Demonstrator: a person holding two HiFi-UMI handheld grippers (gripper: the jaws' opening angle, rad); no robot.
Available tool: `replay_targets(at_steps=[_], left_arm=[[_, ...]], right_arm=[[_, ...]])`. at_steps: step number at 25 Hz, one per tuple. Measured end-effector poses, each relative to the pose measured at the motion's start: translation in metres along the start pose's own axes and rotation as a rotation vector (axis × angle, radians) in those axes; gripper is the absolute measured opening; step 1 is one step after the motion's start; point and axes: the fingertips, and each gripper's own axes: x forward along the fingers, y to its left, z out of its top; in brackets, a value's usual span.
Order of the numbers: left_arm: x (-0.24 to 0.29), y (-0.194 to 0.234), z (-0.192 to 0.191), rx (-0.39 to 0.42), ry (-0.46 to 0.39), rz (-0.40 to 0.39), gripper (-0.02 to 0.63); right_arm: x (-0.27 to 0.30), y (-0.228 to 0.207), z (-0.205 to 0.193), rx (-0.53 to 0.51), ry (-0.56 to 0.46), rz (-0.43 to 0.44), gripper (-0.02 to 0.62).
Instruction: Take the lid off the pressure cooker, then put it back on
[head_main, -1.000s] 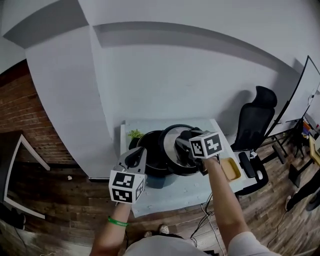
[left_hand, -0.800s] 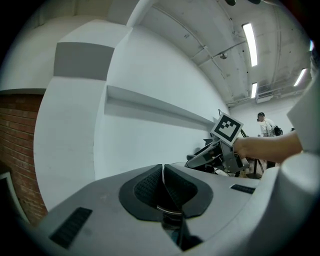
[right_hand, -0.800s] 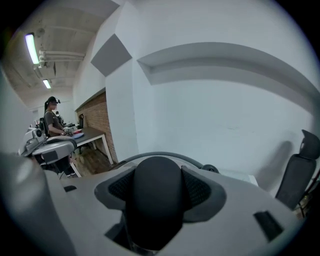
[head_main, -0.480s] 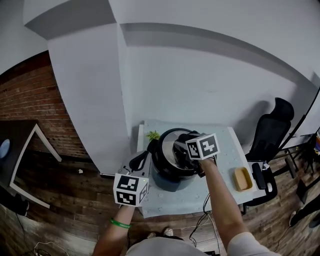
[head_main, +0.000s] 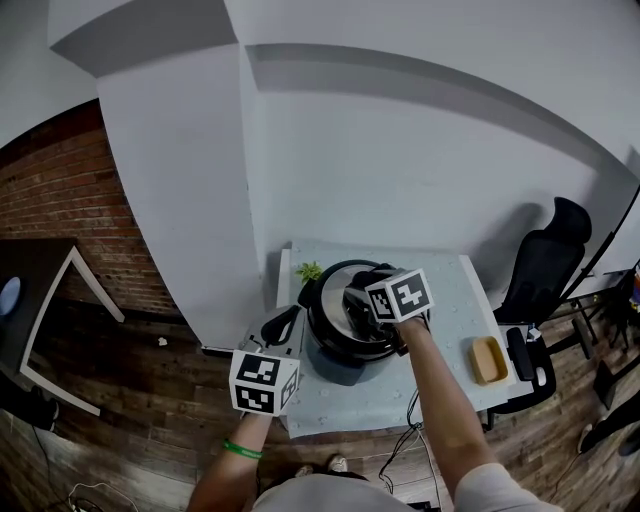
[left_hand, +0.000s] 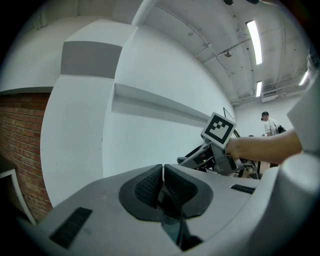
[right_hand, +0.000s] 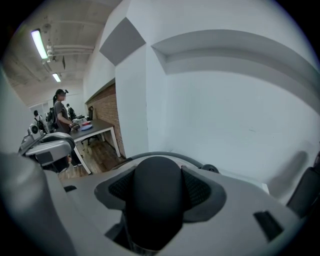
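Note:
The black pressure cooker (head_main: 338, 352) stands on the pale table (head_main: 445, 372). Its lid (head_main: 334, 300) lies on top, steel rim showing. My right gripper (head_main: 360, 302) reaches over the lid and is shut on the lid's black handle (right_hand: 156, 200), which fills the space between the pads in the right gripper view. My left gripper (head_main: 288, 318) hovers just off the cooker's left side. Its pads (left_hand: 150, 186) are pressed together with nothing seen between them (left_hand: 161, 186). The right gripper's marker cube (left_hand: 219, 128) shows in the left gripper view.
A small green plant (head_main: 308, 270) sits at the table's back left, right by the cooker. A yellow block (head_main: 487, 358) lies near the right edge. A black office chair (head_main: 545, 262) stands to the right. White wall behind. A person (right_hand: 60, 116) stands by a far desk (right_hand: 93, 129).
The lid, held off to the right of the open pot a second ago, now sits centred over the cooker. The left gripper has drawn back a little to the left.

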Motion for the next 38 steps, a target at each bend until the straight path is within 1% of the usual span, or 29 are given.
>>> replay_targets(at_steps=[7,12,20,32,35,38], left_arm=[[0.006,-0.002,-0.003,-0.005,0.006,-0.012,0.020],[0.011,-0.002,-0.007,-0.013,0.016,-0.012,0.021],[0.020,-0.004,-0.020,-0.030,0.041,-0.018,0.021],[0.036,-0.014,-0.025,-0.035,0.053,-0.055,0.021],[0.039,-0.015,-0.024,-0.033,0.053,-0.053,0.021],[0.041,-0.013,-0.023,-0.029,0.053,-0.045,0.021]], right_arm=[[0.006,0.001,-0.006,-0.015,0.010,0.026,0.275],[0.010,0.002,-0.006,-0.030,0.023,0.029,0.275],[0.015,0.001,-0.009,-0.019,0.041,0.029,0.275],[0.015,0.001,-0.010,-0.026,0.043,0.039,0.275],[0.015,0.001,-0.010,-0.040,0.042,0.057,0.275],[0.016,0.003,-0.011,-0.071,0.045,0.100,0.275]])
